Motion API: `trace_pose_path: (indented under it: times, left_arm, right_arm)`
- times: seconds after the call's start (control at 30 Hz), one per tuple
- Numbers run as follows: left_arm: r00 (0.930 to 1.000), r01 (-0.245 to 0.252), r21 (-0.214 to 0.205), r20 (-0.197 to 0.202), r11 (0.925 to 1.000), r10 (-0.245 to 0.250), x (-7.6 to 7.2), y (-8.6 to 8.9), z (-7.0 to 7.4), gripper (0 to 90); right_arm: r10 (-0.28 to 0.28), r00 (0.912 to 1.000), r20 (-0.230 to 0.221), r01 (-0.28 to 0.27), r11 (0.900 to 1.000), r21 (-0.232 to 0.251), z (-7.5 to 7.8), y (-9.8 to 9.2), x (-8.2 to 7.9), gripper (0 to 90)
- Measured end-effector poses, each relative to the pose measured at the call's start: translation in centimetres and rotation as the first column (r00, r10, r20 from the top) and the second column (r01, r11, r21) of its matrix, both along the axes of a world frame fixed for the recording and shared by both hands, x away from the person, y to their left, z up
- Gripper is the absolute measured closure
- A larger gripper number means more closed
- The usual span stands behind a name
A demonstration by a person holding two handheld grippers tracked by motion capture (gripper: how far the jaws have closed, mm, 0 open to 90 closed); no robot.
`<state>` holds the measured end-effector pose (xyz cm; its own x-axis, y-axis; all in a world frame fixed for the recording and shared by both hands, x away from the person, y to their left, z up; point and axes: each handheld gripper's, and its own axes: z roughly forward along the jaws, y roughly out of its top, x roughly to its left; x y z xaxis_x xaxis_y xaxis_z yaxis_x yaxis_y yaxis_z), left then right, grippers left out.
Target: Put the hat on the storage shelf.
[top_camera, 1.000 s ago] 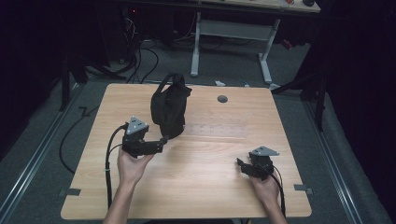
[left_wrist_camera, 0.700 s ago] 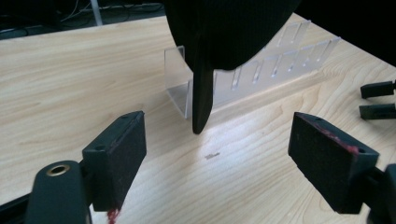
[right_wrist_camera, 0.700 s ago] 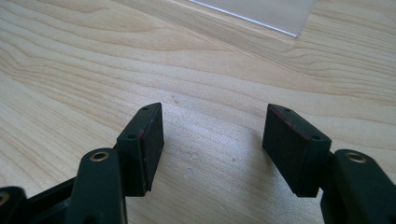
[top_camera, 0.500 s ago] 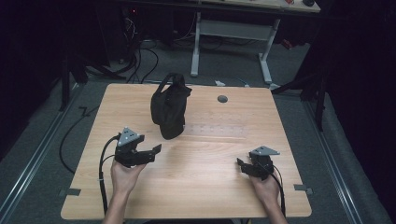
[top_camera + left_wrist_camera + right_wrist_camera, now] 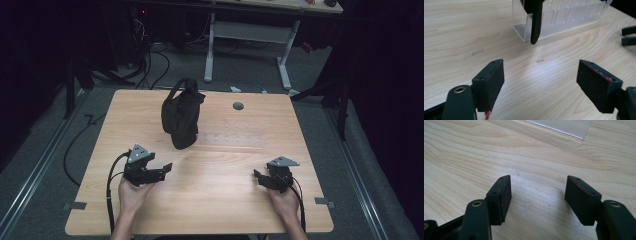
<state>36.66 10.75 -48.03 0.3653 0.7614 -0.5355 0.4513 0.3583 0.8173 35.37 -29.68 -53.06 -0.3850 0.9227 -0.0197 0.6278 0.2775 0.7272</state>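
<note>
While both hands rest low on the wooden table, the work looks to be between steps: the black bag stands upright in the upper middle of the high view, propped in or against a clear acrylic rack whose slotted wall shows at the top of the left gripper view, and neither gripper touches it. At the lower left of the high view, the left gripper lies apart from the bag, its jaws having just been closing a little yet standing wide with nothing but bare wood between them, as its own view shows. At the lower right, the right gripper sits well apart from the bag, its jaws moderately open and empty over the table. A dark strap or edge of the bag hangs down in front of the rack. Judging by this, the bag has been set down or awaits a grasp; the next move would call for one gripper to travel toward the upper middle, line its jaws up with a handle or the bag's side, and close without tipping the rack
</note>
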Motion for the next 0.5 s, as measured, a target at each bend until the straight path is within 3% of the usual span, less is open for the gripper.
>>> trace_pose_path:
  times: [0.1,0.27,0.5]
  left_arm:
    - [0.9994,0.014,-0.016,-0.031,0.9998,-0.014,0.0,-0.1,-0.5,25.5]
    - [0.9991,0.01,0.016,-0.04,0.9998,-0.009,-0.1,-0.2,-1.5,26.2]
    - [0.9985,-0.016,0.032,-0.051,0.9994,0.017,-0.1,0.0,-2.9,26.4]
  right_arm:
    - [-0.002,1.0,-0.001,0.002,1.0,0.001,0.0,0.0,0.0,38.3]
    - [0.001,1.0,0.001,-0.001,1.0,-0.001,0.0,0.0,0.0,38.3]
    - [-0.001,1.0,0.0,0.001,1.0,0.001,0.0,0.0,0.0,38.2]
